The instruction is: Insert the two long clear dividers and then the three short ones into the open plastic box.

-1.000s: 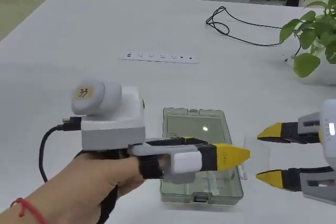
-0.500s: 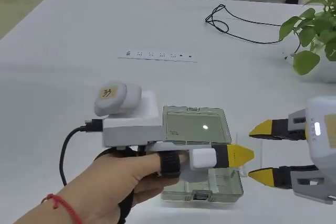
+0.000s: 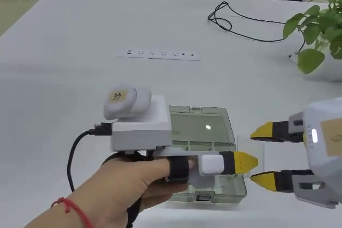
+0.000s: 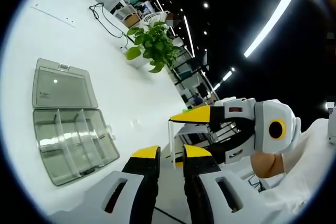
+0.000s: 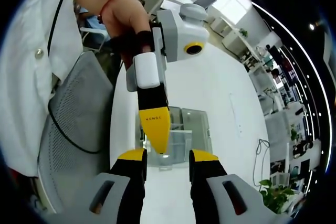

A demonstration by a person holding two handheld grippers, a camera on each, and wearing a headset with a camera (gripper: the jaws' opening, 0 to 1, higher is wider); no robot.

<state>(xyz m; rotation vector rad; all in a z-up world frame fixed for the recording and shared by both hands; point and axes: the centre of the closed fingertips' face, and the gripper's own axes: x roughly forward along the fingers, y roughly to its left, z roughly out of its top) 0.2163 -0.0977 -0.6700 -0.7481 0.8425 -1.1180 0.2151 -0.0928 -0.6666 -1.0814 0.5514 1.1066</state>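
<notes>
The open plastic box lies on the white table with its lid folded back. Clear dividers stand in its base. My left gripper reaches over the box's right edge, shut on a clear divider that sticks up between its yellow tips. My right gripper faces it from the right and is open, one jaw on each side of the left tip and of the divider. The same gripper comes into the left gripper view from the right.
A white power strip lies on the table behind the box. A black cable loops at the back right, next to a potted plant. The table edge runs just below the box.
My left gripper has moved right, further over the box. The right gripper has come in leftward, so its open jaws now stand closer around the left tip.
</notes>
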